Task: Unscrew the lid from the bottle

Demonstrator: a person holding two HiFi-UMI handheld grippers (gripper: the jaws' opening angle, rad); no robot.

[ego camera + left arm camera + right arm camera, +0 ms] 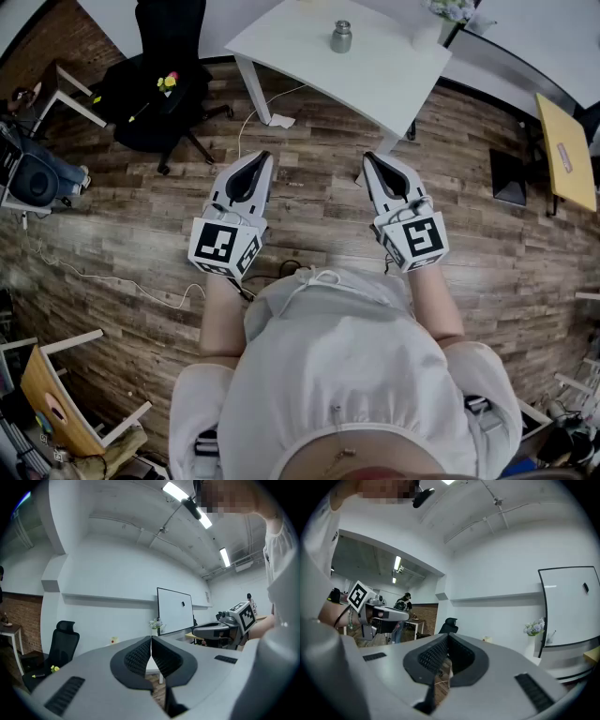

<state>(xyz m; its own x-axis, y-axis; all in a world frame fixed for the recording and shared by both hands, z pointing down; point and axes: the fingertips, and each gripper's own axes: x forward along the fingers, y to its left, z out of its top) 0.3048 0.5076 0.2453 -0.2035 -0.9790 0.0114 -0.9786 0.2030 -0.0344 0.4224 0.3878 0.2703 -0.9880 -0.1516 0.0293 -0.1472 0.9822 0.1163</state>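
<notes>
Left gripper (265, 156) and right gripper (367, 157) closed, empty, level above open floor (314, 202). Bottle (341, 37) upright mid-desk (281, 42), away from edges, well apart.

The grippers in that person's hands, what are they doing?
A person holds a gripper in each hand. The left gripper and the right gripper are both shut with nothing in them, held level over the wooden floor. The bottle stands on the white table ahead, untouched, its lid apparently on. So the unscrewing has not begun.
</notes>
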